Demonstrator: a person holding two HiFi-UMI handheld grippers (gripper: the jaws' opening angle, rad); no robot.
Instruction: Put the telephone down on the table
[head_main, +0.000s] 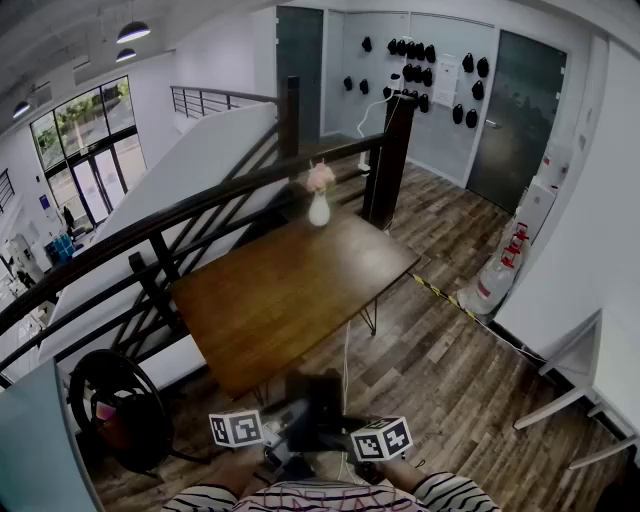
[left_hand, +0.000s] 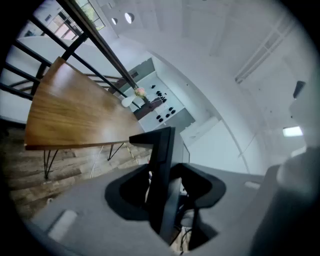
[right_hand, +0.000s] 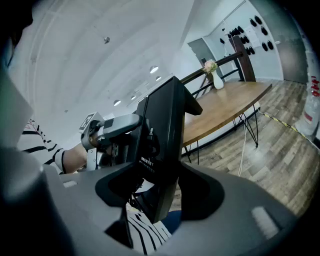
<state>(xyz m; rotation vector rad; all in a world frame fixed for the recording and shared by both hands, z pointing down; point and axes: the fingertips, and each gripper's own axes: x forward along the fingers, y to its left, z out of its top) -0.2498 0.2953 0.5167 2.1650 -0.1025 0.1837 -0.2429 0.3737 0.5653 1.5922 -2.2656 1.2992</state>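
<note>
A black telephone (head_main: 308, 405) hangs in the air just in front of the person's striped sleeves, short of the near corner of the brown wooden table (head_main: 290, 290). My left gripper (head_main: 283, 428) holds it from the left and my right gripper (head_main: 338, 432) from the right. In the left gripper view the black telephone (left_hand: 161, 170) stands edge-on between the grey jaws. The right gripper view shows the telephone (right_hand: 161, 135) upright between its jaws, with the left gripper (right_hand: 107, 131) behind it. Both grippers are shut on it.
A white vase with pink flowers (head_main: 319, 203) stands at the table's far edge by the dark stair railing (head_main: 200, 205). A black round frame (head_main: 115, 405) sits on the floor at left. A white table (head_main: 605, 365) and large bottles (head_main: 495, 280) are at right.
</note>
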